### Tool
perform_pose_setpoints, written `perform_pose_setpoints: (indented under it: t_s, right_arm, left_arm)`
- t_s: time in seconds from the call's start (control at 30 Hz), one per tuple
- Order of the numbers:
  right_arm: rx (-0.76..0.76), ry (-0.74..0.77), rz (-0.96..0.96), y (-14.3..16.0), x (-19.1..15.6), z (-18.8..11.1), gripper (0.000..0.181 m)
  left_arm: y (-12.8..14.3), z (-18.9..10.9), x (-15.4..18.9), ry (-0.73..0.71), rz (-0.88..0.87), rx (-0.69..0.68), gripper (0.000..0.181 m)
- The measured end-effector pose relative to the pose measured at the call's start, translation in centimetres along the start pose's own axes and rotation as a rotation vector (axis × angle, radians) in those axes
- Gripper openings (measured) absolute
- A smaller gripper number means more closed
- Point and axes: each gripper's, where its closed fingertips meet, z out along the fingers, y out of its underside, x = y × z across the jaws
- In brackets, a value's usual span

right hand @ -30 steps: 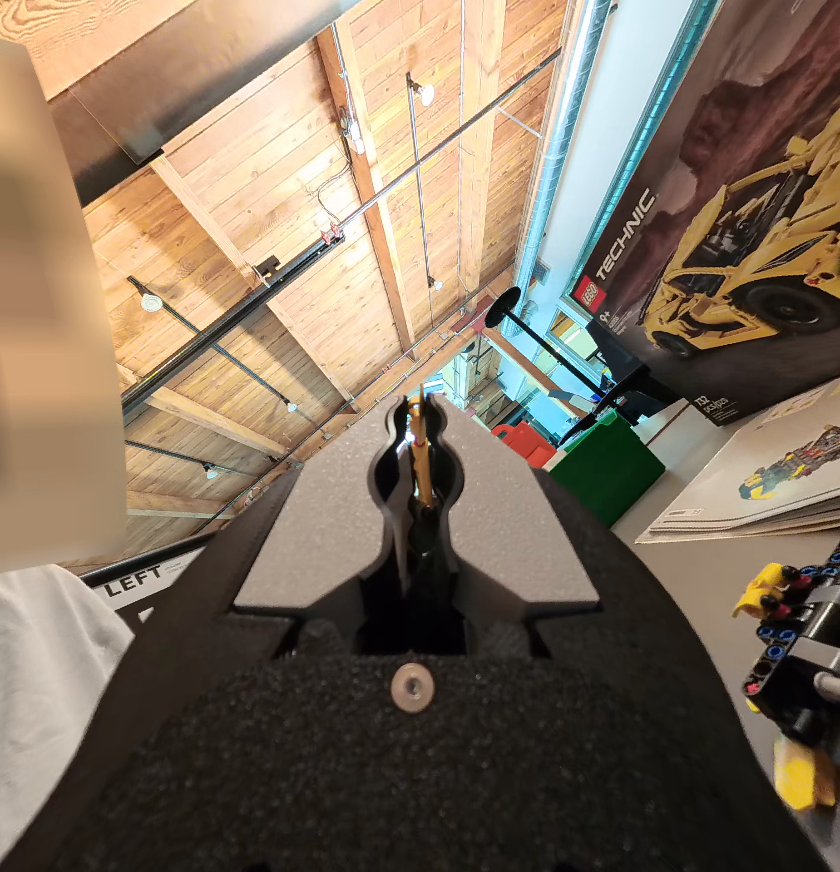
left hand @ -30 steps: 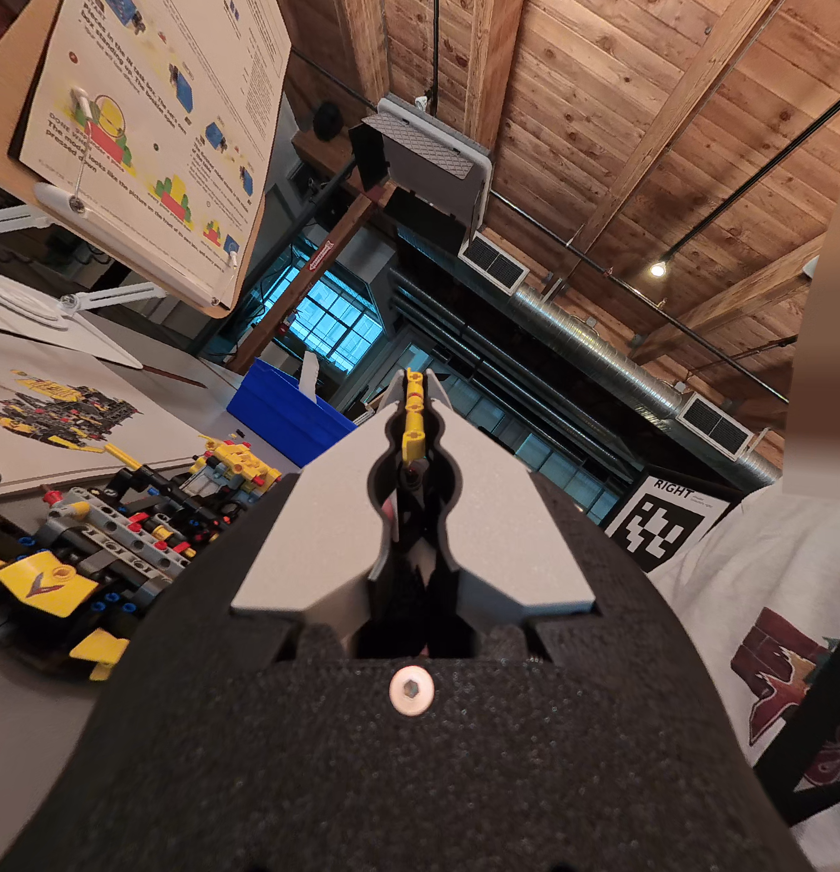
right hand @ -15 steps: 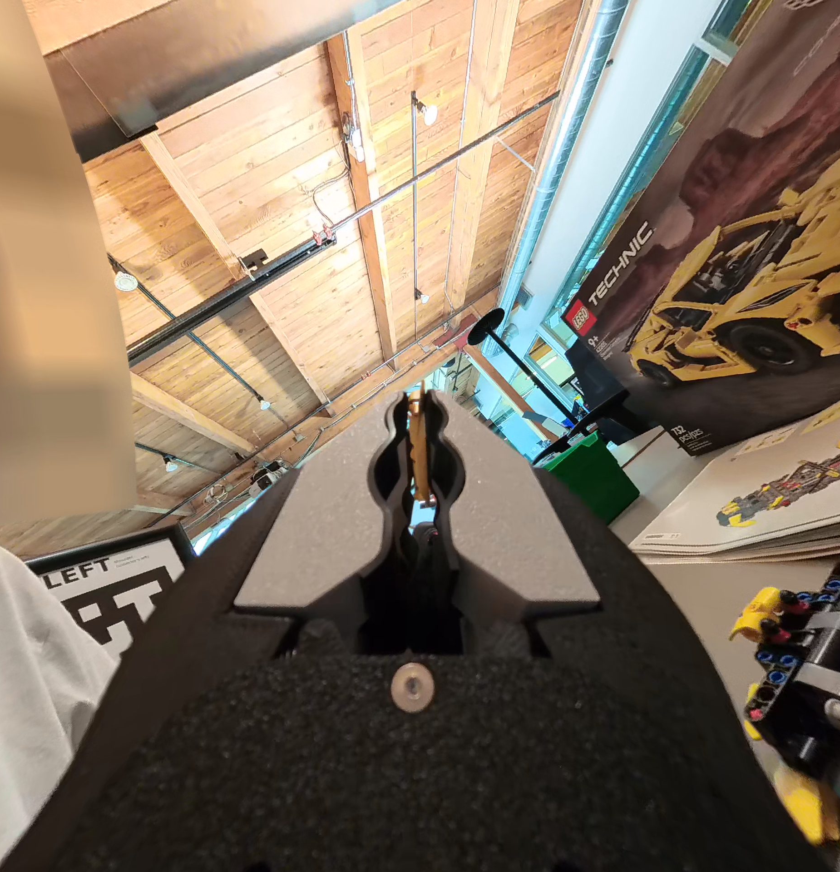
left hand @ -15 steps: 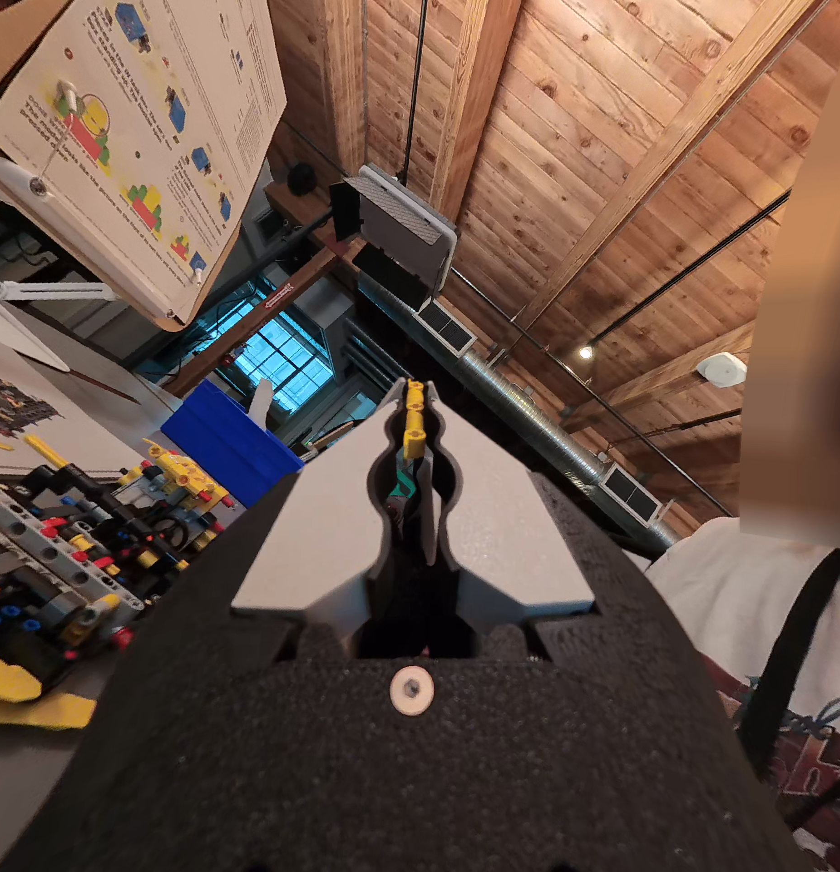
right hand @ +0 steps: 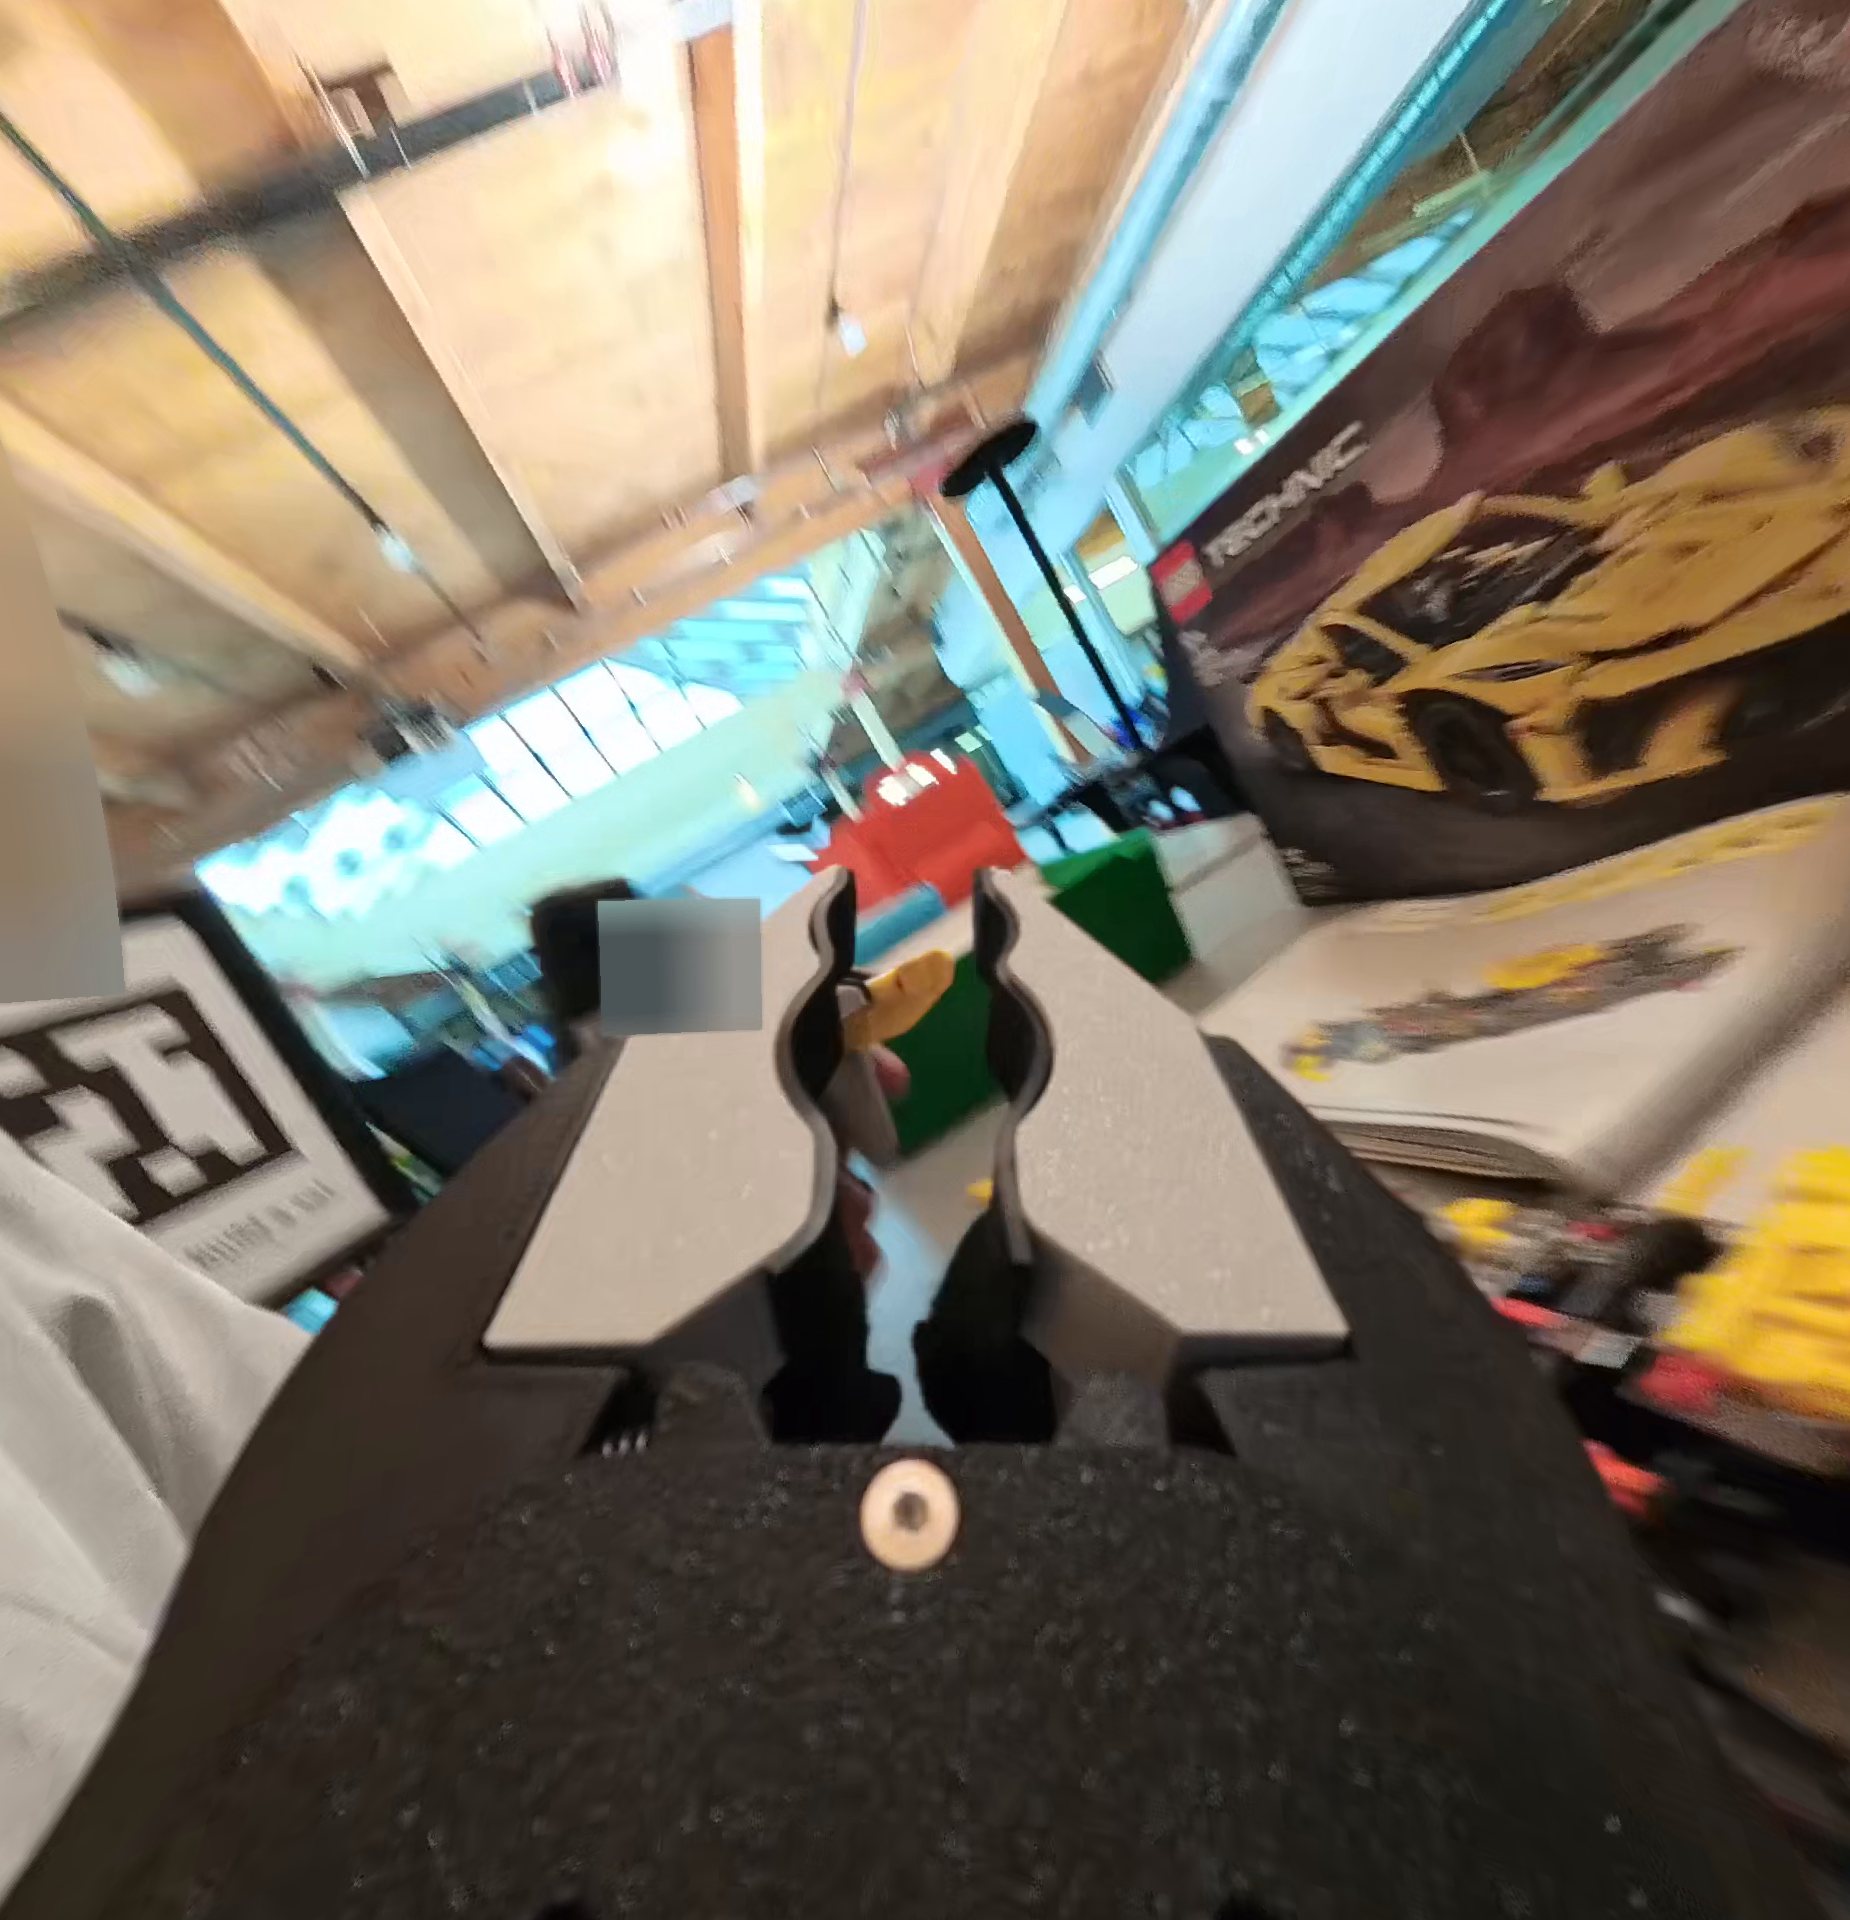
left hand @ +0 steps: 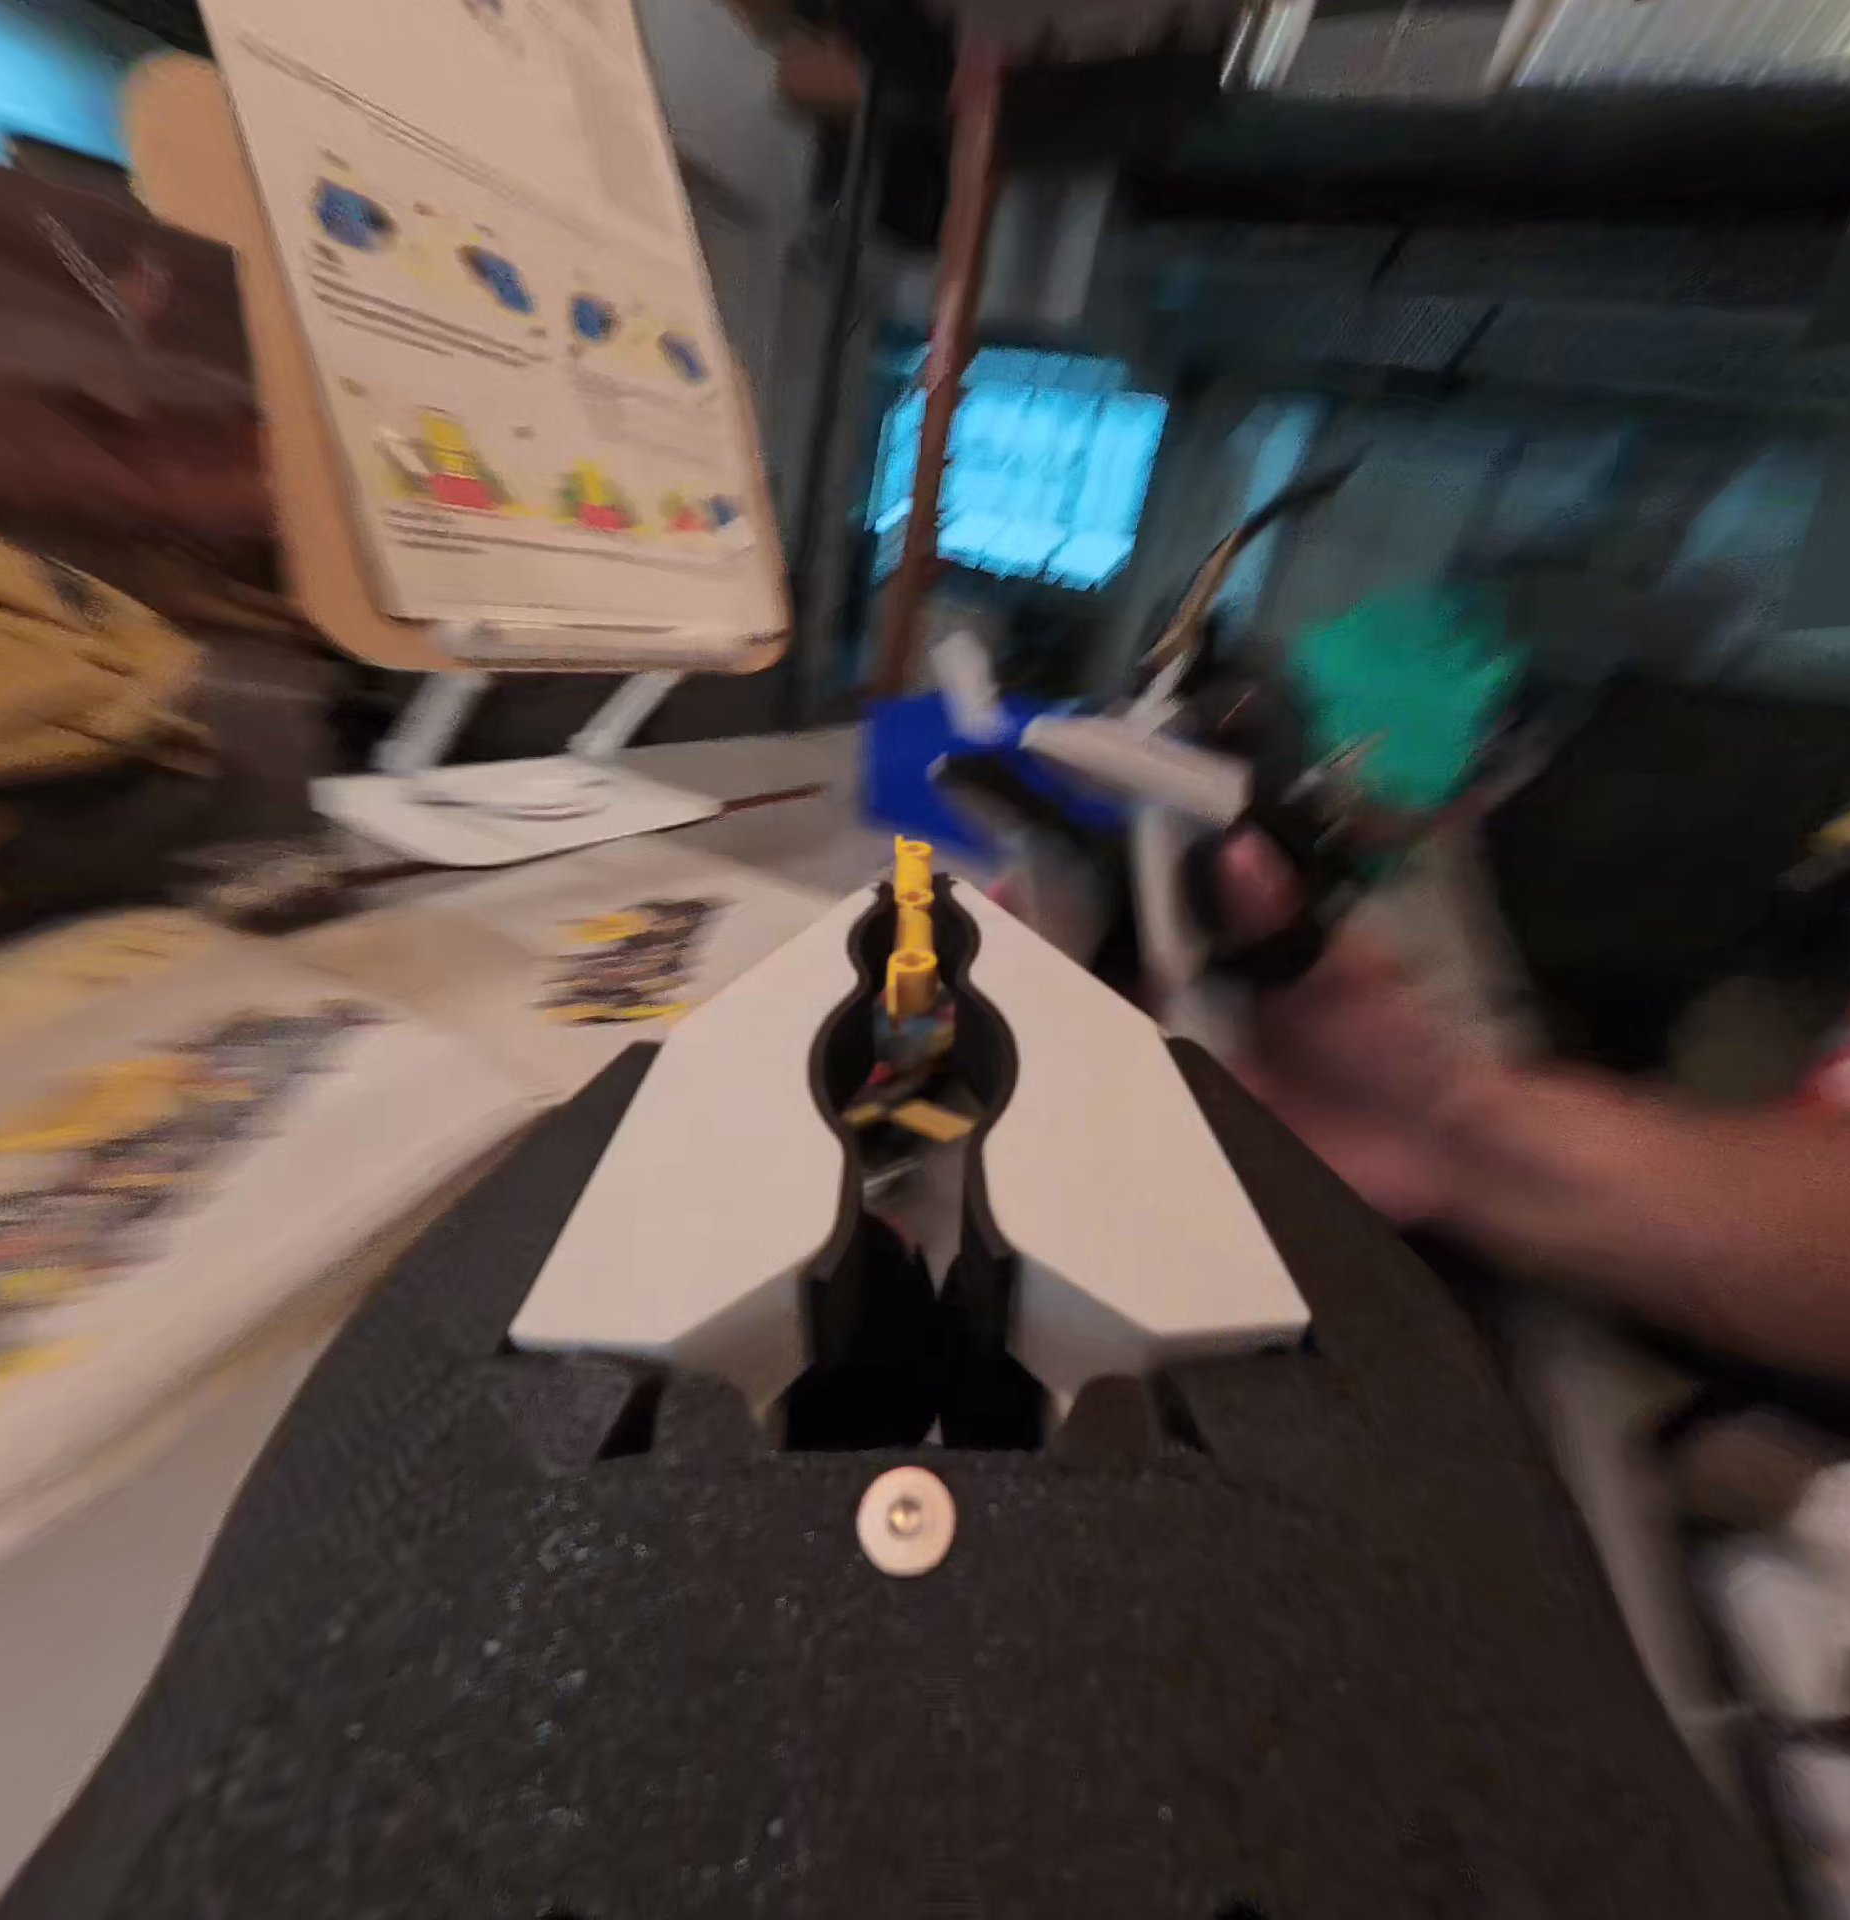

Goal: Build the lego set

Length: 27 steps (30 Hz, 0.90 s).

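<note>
The yellow lego piece (left hand: 910, 935) sits pinched in your left claw (left hand: 913, 894), above the bench (left hand: 69, 1558). Your right claw (right hand: 913, 914) is spread apart, holding nothing. The blurry, part-built lego car (right hand: 1731, 1309) rests on the bench, beside the open booklet (right hand: 1523, 997).

My left gripper (left hand: 913, 883): two pale grey wedge fingers with wavy black inner edges, on a grainy black body with one silver screw. My right gripper (right hand: 913, 914) is built the same, its fingers darker grey. A black-and-white square marker plate sits by my white sleeve (right hand: 90, 1403).
</note>
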Motion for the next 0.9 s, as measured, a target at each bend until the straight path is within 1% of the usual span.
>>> perform_pose_setpoints:
  t_s: [0.03, 0.1, 0.17, 0.2, 0.27, 0.3, 0.33, 0.37, 0.4, 0.47, 0.53, 0.6, 0.77, 0.9]
  right_arm:
    - [-0.058, 0.041, -0.081, -0.4, 0.7, -0.7, 0.022]
    - [-0.182, 0.14, -0.249, -0.8, 2.6, -2.1, 0.024]
    - [-0.24, 0.204, -0.334, -1.1, 4.3, -3.2, 0.023]
    - [-0.239, 0.211, -0.324, -1.1, 4.7, -3.6, 0.024]
    - [-0.207, 0.189, -0.214, -1.0, 4.8, -3.7, 0.028]
    - [-0.208, 0.179, -0.16, -0.7, 4.6, -3.6, 0.029]
    - [-0.222, 0.178, -0.139, -0.3, 4.6, -3.6, 0.029]
    - [-0.241, 0.181, -0.148, 0.2, 4.6, -3.7, 0.029]
    - [-0.256, 0.192, -0.166, 0.4, 4.7, -3.8, 0.029]
    - [-0.261, 0.199, -0.203, 0.4, 4.6, -3.8, 0.027]
    - [-0.269, 0.201, -0.213, 0.5, 4.7, -3.6, 0.025]
    - [-0.294, 0.196, -0.186, 1.1, 4.7, -3.6, 0.025]
    - [-0.281, 0.184, -0.153, 0.9, 4.6, -3.8, 0.023]
    - [-0.324, 0.192, -0.155, 1.8, 4.8, -3.7, 0.023]
  left_arm:
    - [0.5, -0.2, -0.9, -0.072, 0.156, -0.07, 0.007]
    - [1.3, -0.5, -3.3, -0.19, 0.393, -0.207, 0.007]
    - [1.1, -0.6, -5.3, -0.249, 0.515, -0.258, 0.007]
    - [1.0, -0.5, -6.0, -0.258, 0.581, -0.267, 0.007]
    - [1.1, -0.5, -8.0, -0.318, 0.773, -0.284, 0.007]
    - [1.2, -0.5, -8.6, -0.345, 0.859, -0.274, 0.007]
    - [1.6, -0.4, -8.6, -0.342, 0.918, -0.256, 0.007]
    - [2.2, -0.2, -8.3, -0.327, 0.964, -0.258, 0.007]
    - [2.8, -0.3, -8.3, -0.339, 1.038, -0.289, 0.007]
    - [3.4, -0.3, -8.0, -0.376, 1.217, -0.337, 0.007]
    - [4.2, -0.1, -6.8, -0.315, 1.265, -0.322, 0.007]
    - [4.3, -0.1, -6.7, -0.308, 1.263, -0.328, 0.007]
    - [4.7, -0.1, -6.7, -0.268, 1.223, -0.324, 0.007]
    - [5.2, -0.2, -7.0, -0.246, 1.168, -0.339, 0.007]
